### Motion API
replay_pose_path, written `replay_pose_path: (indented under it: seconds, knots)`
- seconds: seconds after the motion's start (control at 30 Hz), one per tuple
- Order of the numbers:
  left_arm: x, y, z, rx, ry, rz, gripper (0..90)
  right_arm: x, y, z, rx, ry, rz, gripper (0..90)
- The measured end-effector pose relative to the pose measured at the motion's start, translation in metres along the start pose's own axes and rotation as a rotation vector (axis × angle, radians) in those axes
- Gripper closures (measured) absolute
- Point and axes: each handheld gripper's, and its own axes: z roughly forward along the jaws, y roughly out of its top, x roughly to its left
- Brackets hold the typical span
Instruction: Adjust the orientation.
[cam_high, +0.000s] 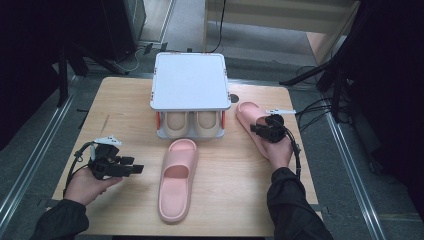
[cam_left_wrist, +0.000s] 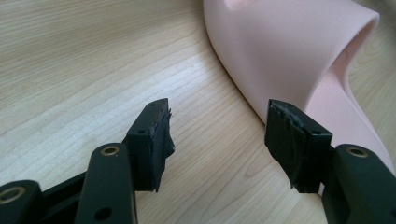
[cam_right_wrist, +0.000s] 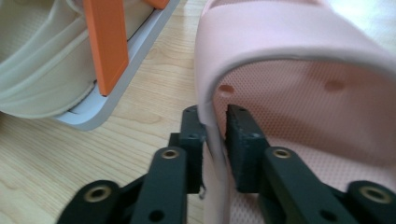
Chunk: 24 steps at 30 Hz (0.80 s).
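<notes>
Right claw: at about 3 o'clock on the bench, pinching the side edge of the right pink slipper. In the right gripper view the claw has one jaw outside the slipper's wall and the other inside it, the pads pressing on the thin rim between them.
Left claw: at about 8 o'clock on the bench, held level in the person's left hand and pointing toward the middle slipper, jaws spread. In the left gripper view the claw has bare wood between its pads; nothing is gripped.
Right pink slipper: lies on the bench just right of the shoe rack's front corner, toe end toward 12 o'clock, its near end under the right hand.
Middle pink slipper: lies flat at about 6 o'clock, in front of the rack, toe toward 12 o'clock, apart from both claws. In the left gripper view its side sits just beyond the right-hand jaw.
Shoe rack: white, with orange posts, at 12 o'clock on the bench; a beige pair of slippers sits side by side on its lower level.
Bench: light wood top, carrying the rack and both pink slippers.
</notes>
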Motion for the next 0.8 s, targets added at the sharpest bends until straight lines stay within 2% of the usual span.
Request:
replay_pose_path:
  seconds: [0.03,0.1,0.17,0.27,0.33,0.57,0.67,0.8]
  knots:
    - [0.0,0.0,0.0,0.001,-0.002,0.003,40.5,0.002,0.002,-0.001,0.002,-0.016,-0.011,82.9]
    - [-0.001,0.001,0.001,0.0,-0.004,0.001,40.5,0.006,0.005,-0.006,-0.017,-0.007,-0.023,85.7]
    - [-0.001,0.001,0.001,0.002,-0.002,0.004,40.4,0.007,0.009,-0.01,-0.028,0.011,-0.002,85.8]
    - [0.0,0.001,0.001,0.001,-0.004,0.006,40.5,0.005,0.013,-0.017,-0.056,0.077,0.061,86.0]
    - [0.0,0.001,0.001,-0.005,0.003,0.014,41.7,0.008,0.015,-0.022,-0.068,0.074,0.043,86.1]
    - [-0.002,0.005,0.003,-0.009,-0.001,0.032,44.5,0.025,0.011,-0.042,-0.046,0.064,-0.005,85.8]
    - [-0.003,0.007,0.005,-0.008,-0.005,0.035,44.6,0.032,0.004,-0.052,-0.041,0.084,0.019,85.7]
    - [-0.003,0.011,0.006,-0.009,-0.013,0.043,44.6,0.043,-0.002,-0.068,-0.05,0.088,0.002,85.7]
